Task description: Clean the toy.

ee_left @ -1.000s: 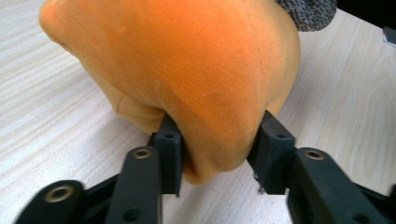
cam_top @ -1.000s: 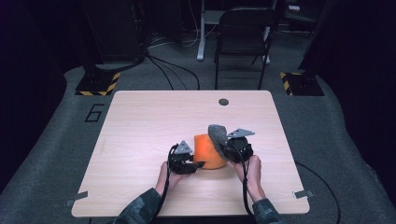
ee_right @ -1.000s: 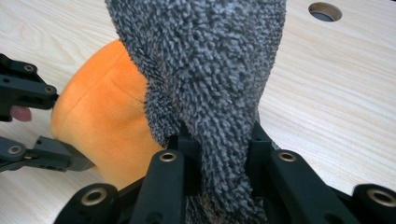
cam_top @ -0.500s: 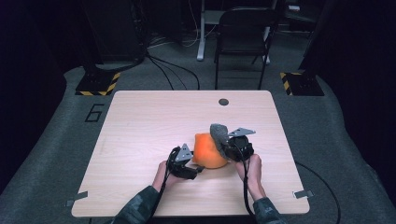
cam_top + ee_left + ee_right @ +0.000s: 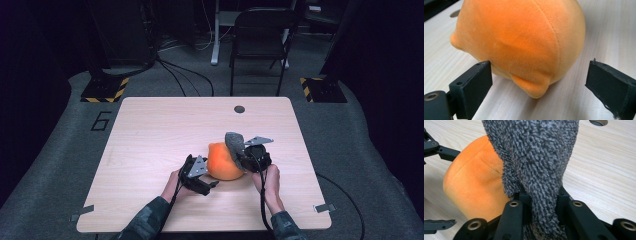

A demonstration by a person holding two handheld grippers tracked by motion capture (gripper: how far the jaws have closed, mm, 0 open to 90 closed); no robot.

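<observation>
Right gripper [image 5: 243,154] clamps a grey fuzzy cloth [image 5: 536,162] against the orange plush toy [image 5: 521,42] – wipe gently (left gripper [image 5: 206,186], jaws just spread wide, could steady it) – on the tabletop [image 5: 150,130].

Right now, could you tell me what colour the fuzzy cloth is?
Grey cloth; the right gripper view shows it best.

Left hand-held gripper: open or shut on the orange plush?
Open. The left hand-held gripper has just been opening; its pads stand wide either side of the orange plush, the right one well clear of it.
</observation>
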